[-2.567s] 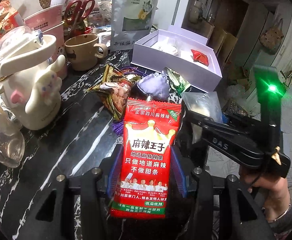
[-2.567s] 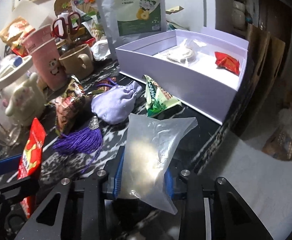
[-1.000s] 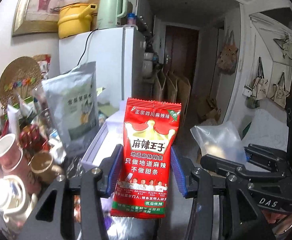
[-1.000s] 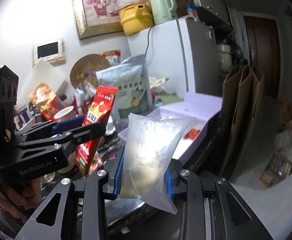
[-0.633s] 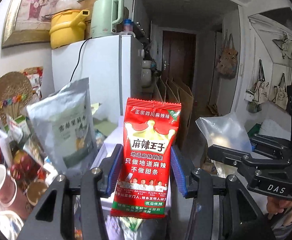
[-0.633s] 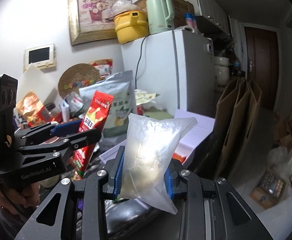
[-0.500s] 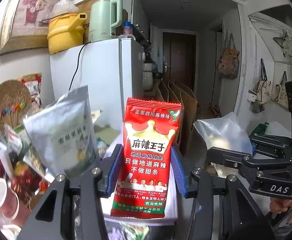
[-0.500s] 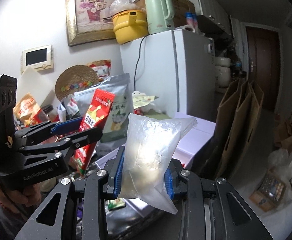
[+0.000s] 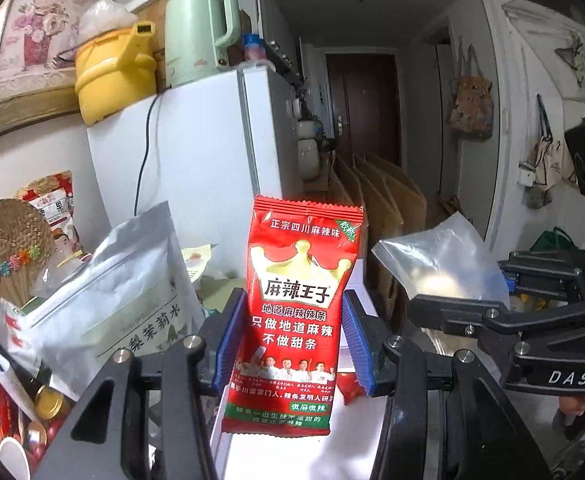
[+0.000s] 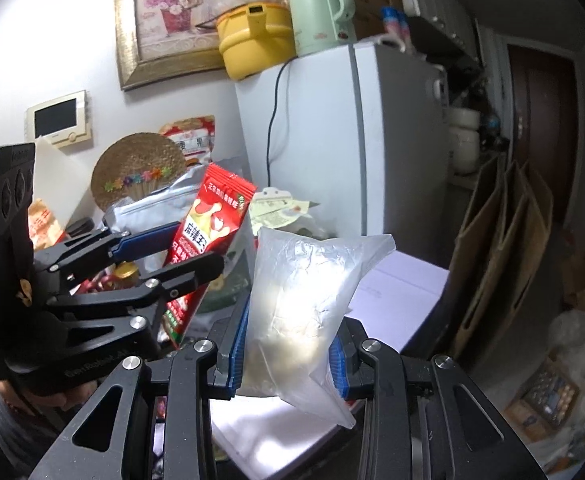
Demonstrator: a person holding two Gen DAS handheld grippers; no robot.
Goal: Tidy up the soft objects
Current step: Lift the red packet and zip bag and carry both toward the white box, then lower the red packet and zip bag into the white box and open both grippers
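My left gripper is shut on a red snack packet with yellow crown art, held upright in the air above the white open box. My right gripper is shut on a clear plastic bag of pale contents, also above the box. In the left wrist view the right gripper with its clear bag is close on the right. In the right wrist view the left gripper and its red packet are close on the left. Another small red packet lies in the box.
A silver stand-up pouch leans left of the box, with jars and cups below it. A white fridge stands behind, carrying a yellow pot and green kettle. Brown paper bags lean by the fridge.
Both grippers have lifted off the dark table with their packets and now hover over the white box. In the last half second they have shifted slightly forward over it.
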